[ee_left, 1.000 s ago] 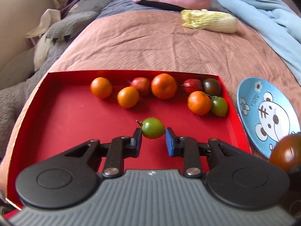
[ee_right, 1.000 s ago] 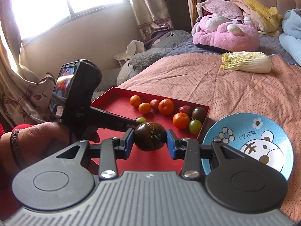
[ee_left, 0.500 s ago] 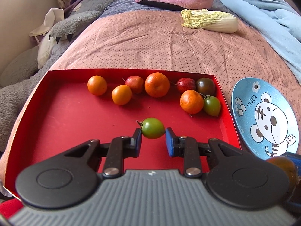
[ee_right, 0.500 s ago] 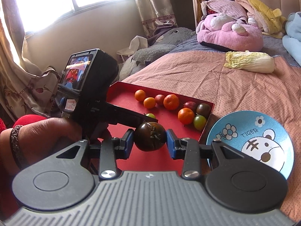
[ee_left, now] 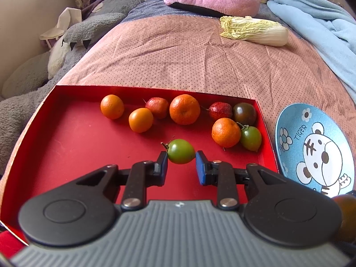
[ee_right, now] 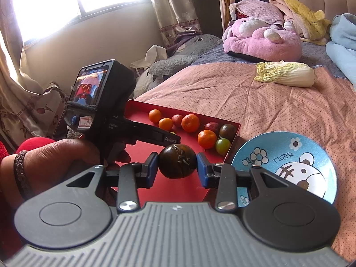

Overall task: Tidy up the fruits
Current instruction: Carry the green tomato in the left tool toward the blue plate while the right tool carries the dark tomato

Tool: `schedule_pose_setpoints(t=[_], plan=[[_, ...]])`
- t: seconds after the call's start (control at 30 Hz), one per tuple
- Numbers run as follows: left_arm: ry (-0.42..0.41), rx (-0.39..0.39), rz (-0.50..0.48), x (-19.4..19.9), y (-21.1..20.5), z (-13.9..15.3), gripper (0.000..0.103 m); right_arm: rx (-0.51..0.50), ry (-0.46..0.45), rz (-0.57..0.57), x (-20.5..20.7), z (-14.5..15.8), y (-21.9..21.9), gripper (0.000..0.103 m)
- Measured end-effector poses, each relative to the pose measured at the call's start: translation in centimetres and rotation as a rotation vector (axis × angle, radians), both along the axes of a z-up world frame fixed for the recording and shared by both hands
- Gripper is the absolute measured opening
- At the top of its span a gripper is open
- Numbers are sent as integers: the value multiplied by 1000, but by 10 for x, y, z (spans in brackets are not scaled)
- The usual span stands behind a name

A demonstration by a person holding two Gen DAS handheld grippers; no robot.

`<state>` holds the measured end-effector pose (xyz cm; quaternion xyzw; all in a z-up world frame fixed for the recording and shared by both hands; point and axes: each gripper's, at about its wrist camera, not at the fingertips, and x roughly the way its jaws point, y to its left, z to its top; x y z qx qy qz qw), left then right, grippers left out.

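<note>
My left gripper (ee_left: 181,156) is shut on a small green tomato (ee_left: 181,151) over the floor of the red tray (ee_left: 77,144). My right gripper (ee_right: 177,162) is shut on a dark brown tomato (ee_right: 178,161), held above the tray's near right corner (ee_right: 178,189) beside the blue tiger plate (ee_right: 278,155). That dark tomato shows at the low right edge of the left wrist view (ee_left: 343,213). Along the tray's far side lie several oranges (ee_left: 184,109), two red fruits (ee_left: 158,108), a dark tomato (ee_left: 244,113) and a green tomato (ee_left: 251,138).
The tray and the blue plate (ee_left: 296,142) rest on a pink dotted bedcover. A napa cabbage (ee_left: 253,31) lies farther back. Plush toys (ee_right: 262,37) and a blue blanket (ee_left: 316,15) crowd the far end. A person's hand (ee_right: 66,155) holds the left gripper's body (ee_right: 100,102).
Both grips are unchanged. The views shifted slightly: more of the plate shows in the left wrist view, and the dark tomato at its right edge has slid lower.
</note>
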<state>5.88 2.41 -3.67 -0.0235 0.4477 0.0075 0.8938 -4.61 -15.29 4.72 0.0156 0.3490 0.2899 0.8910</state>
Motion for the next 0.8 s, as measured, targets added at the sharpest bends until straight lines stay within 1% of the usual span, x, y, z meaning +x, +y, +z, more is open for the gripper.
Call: schedule_pose_setpoints(t=[0.23,0.57,0.8], plan=[[-3,17,14,-3,9,0,30,8,8,16,5,0,9,43],[-18,-2,35,-9,18,4,30,-1,4,35,7,7,26,43],[-31,-20,36,-12,19,7,30,-4,15,22,13,11,29,43]])
